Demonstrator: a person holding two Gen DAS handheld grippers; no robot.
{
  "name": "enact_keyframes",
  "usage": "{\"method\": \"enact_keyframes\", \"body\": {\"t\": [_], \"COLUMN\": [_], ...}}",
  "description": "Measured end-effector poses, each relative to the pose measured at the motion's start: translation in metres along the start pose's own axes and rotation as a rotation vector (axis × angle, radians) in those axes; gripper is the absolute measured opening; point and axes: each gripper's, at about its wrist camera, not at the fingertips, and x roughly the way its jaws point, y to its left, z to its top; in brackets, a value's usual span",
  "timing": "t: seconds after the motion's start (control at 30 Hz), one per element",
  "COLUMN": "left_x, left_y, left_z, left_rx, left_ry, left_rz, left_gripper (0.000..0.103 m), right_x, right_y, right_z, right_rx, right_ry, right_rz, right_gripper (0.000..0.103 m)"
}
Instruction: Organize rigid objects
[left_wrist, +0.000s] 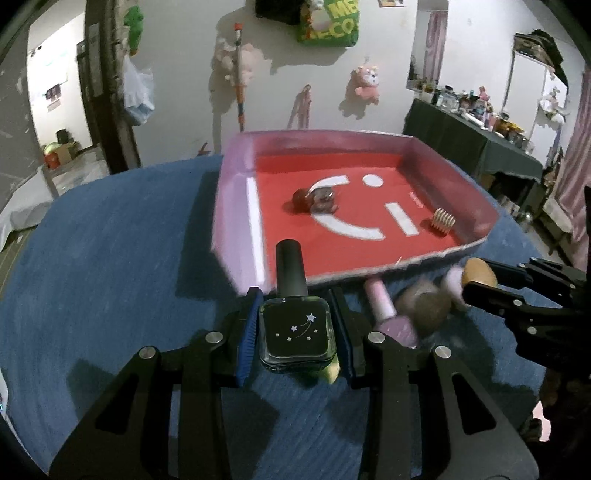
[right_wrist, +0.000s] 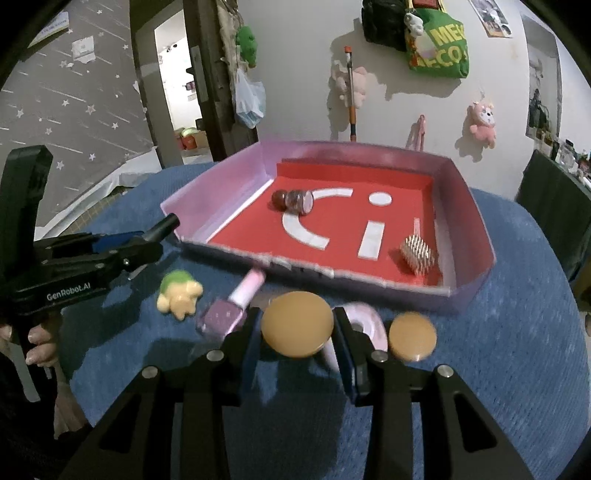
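Left tool (left_wrist: 295, 328) clamped on dark nail-polish bottle (left_wrist: 297, 334), star print up, black cap pointing toward tray. Right tool (right_wrist: 297, 332) closed narrow around tan round disc (right_wrist: 297, 324), lifted just above blue tabletop (right_wrist: 517, 369).

Ahead of both: pink-walled tray (right_wrist: 476, 229) with red floor, near wall low and ragged, standing between held items and tray floor. Inside tray, counted: one dark-red jar (right_wrist: 293, 201) on its side near middle; one spiked cream block (right_wrist: 419, 254) near right wall.

Loose on tabletop in front of tray, counted: one pink nail-polish bottle (right_wrist: 231, 306) lying flat; one green-and-yellow toy (right_wrist: 179, 293) beside it; one second tan disc (right_wrist: 413, 335); one pale pink ring (right_wrist: 365, 325) partly hidden behind right finger.
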Motion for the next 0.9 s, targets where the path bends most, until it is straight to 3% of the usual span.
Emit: {"method": "enact_keyframes", "body": {"t": [0.13, 0.27, 0.47, 0.9], "left_x": [0.013, 0.037, 0.080, 0.131], "left_y": [-0.014, -0.031, -0.051, -0.060], "left_z": [0.025, 0.051, 0.072, 0.069], "left_rx": [0.052, 0.122, 0.216, 0.276], "left_ry": [0.012, 0.039, 0.110, 0.238], "left_rz": [-0.054, -0.163, -0.201, -0.253], "left_gripper": [0.034, 0.034, 0.034, 0.034], "right_x": [0.004, 0.018, 0.051, 0.097], "right_y": [-0.007, -0.014, -0.030, -0.053], "right_z": [0.023, 0.042, 0.061, 0.066], "right_rx": [-0.003, -0.024, -0.063, -0.140], "right_ry": [-0.011, 0.008, 0.086, 0.236], "right_rz": [0.011, 0.020, 0.039, 0.062], "right_gripper": [0.040, 0.040, 0.040, 0.040]}}
